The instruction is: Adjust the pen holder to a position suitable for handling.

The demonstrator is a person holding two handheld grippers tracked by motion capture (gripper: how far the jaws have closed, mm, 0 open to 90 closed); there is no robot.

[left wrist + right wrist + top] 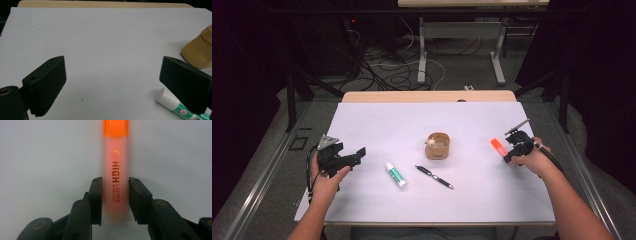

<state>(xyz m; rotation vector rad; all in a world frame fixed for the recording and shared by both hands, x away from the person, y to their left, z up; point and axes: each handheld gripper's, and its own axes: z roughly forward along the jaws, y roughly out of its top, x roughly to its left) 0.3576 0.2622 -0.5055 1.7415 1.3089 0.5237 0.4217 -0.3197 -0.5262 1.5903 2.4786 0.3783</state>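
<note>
Seen from the high view, a white sheet (412,120) covers the bench (427,96), whose wooden far edge shows beyond it. Four loose items can be counted: one orange highlighter (497,146) at the right, one tan tape holder (438,146) near the middle, one dark pen (434,177) lying at a slant before it, and one white-and-green tube (396,175) to the pen's left. The left gripper (354,157), held in the left hand (328,182), hangs over bare sheet with its fingers spread, well apart from the tube. The right gripper (508,148), in the right hand (532,159), meets the near end of the highlighter; the grip itself is too small to read here.

Left gripper view: both fingers (47,80) stand wide apart with only sheet between them. The tube (175,103) is partly hidden behind the right-hand finger and cut off at the bottom edge; its label print is too blurred to read. The tape holder (198,51) is cut off at the right edge.

Right gripper view: the highlighter (115,165) lies lengthwise between the fingers (96,200), which pinch its translucent barrel from both sides. Its orange cap is cut off at the top edge. The barrel reads "HIGH LIGHTER"; the smaller characters beside it cannot be made out.
</note>
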